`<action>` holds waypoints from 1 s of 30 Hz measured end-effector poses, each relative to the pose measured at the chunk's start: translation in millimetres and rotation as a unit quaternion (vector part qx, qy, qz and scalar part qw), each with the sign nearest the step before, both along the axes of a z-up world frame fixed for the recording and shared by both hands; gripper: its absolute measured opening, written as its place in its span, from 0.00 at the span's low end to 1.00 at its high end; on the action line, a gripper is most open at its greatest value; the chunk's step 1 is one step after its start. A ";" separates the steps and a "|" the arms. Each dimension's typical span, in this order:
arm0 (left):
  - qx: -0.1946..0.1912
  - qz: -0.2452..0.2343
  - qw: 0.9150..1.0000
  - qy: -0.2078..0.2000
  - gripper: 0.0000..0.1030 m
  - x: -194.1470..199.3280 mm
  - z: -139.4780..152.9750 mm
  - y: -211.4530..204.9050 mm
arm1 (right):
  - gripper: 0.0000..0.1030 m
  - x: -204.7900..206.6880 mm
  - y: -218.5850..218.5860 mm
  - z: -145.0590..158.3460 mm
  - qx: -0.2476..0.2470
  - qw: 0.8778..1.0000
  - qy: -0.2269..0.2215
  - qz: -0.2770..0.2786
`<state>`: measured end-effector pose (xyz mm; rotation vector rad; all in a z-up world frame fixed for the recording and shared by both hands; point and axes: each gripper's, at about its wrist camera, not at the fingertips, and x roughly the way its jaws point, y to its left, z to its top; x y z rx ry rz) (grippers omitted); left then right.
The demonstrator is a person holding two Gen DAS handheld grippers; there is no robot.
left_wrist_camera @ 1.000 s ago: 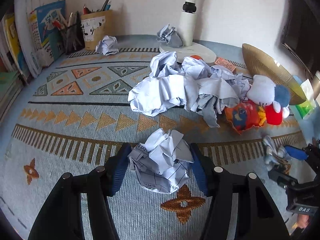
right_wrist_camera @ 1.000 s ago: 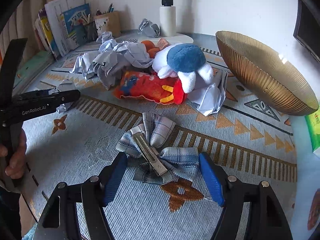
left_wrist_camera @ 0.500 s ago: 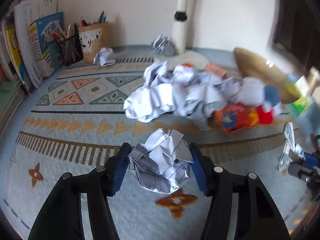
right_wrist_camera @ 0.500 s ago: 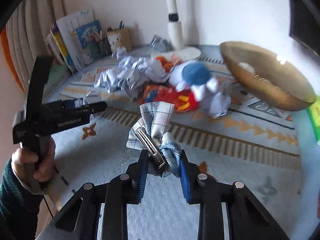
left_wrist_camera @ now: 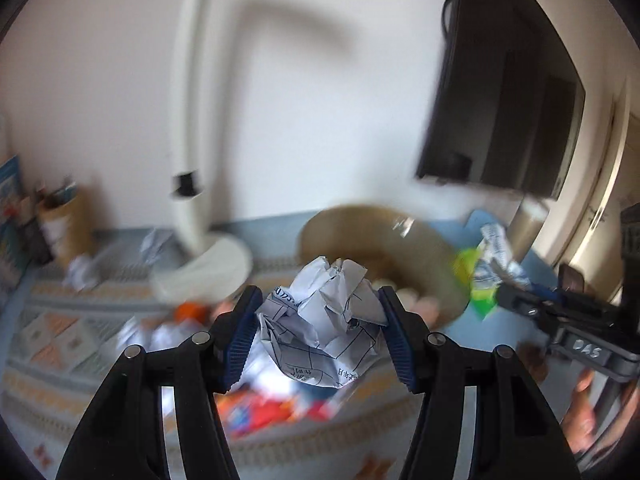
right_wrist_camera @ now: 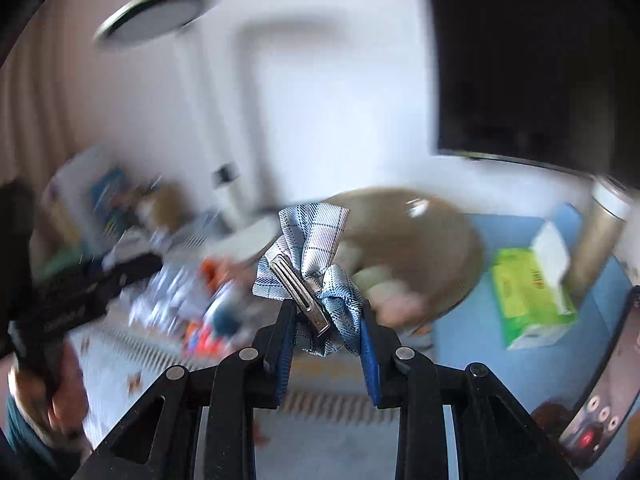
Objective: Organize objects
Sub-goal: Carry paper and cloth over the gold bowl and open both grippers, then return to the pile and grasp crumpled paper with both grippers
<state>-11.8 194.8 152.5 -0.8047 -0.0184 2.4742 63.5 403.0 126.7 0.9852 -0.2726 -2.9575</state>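
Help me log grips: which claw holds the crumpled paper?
The left claw grips the crumpled paper ball; the right claw clamps a plaid hair bow.

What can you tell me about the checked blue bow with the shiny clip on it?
The blue-and-white checked fabric bow looks like woven cloth, crumpled into folds, with a flat silver metal clip lying slantwise across its middle. The right gripper is shut on it, both blue pads squeezing its lower part, so the upper loop sticks up above the fingers. It hangs in the air, off the patterned cloth below, touching only the pads. In the left wrist view it shows small and blurred.
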 end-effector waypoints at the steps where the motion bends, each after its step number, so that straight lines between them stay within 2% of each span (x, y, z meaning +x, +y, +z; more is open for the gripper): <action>1: 0.005 -0.003 1.000 -0.003 0.55 -7.8 0.9 9.6 | 0.28 -8.2 8.5 1.6 -0.009 1.000 -0.001 -0.010; 7: 0.035 -0.025 0.999 -0.033 0.55 -59.0 -15.9 62.9 | 0.28 -61.8 44.8 -4.3 -0.039 0.997 -0.011 -0.059; 15: 0.021 -0.039 0.998 -0.054 0.55 -92.0 -48.9 98.8 | 0.29 -112.5 71.3 -37.3 -0.054 0.994 -0.035 -0.093; 16: 0.023 -0.042 0.997 -0.057 0.57 -94.2 -51.0 100.3 | 0.29 -114.7 72.4 -40.3 -0.053 0.993 -0.038 -0.094; 17: 0.028 -0.050 0.997 -0.061 0.64 -94.6 -52.7 101.1 | 0.35 -117.3 73.5 -44.1 -0.053 0.993 -0.045 -0.096; 18: 0.034 -0.053 0.996 -0.067 0.70 -95.9 -53.9 101.4 | 0.46 -118.8 75.8 -47.6 -0.054 0.992 -0.056 -0.097; 19: 0.037 -0.052 0.995 -0.072 0.83 -98.1 -53.4 101.6 | 0.51 -119.5 77.6 -49.3 -0.058 0.992 -0.058 -0.095; 20: 0.042 -0.050 0.995 -0.074 0.91 -98.5 -52.8 99.7 | 0.57 -118.6 80.9 -49.7 -0.066 0.992 -0.054 -0.095; 26: 0.063 -0.044 0.995 -0.064 0.92 -80.9 -31.6 78.2 | 0.57 -95.5 74.7 -31.2 -0.067 0.993 -0.036 -0.091; 30: 0.057 -0.028 0.997 -0.033 0.92 -49.0 -7.2 46.2 | 0.57 -72.1 60.3 -15.7 -0.067 0.995 -0.026 -0.076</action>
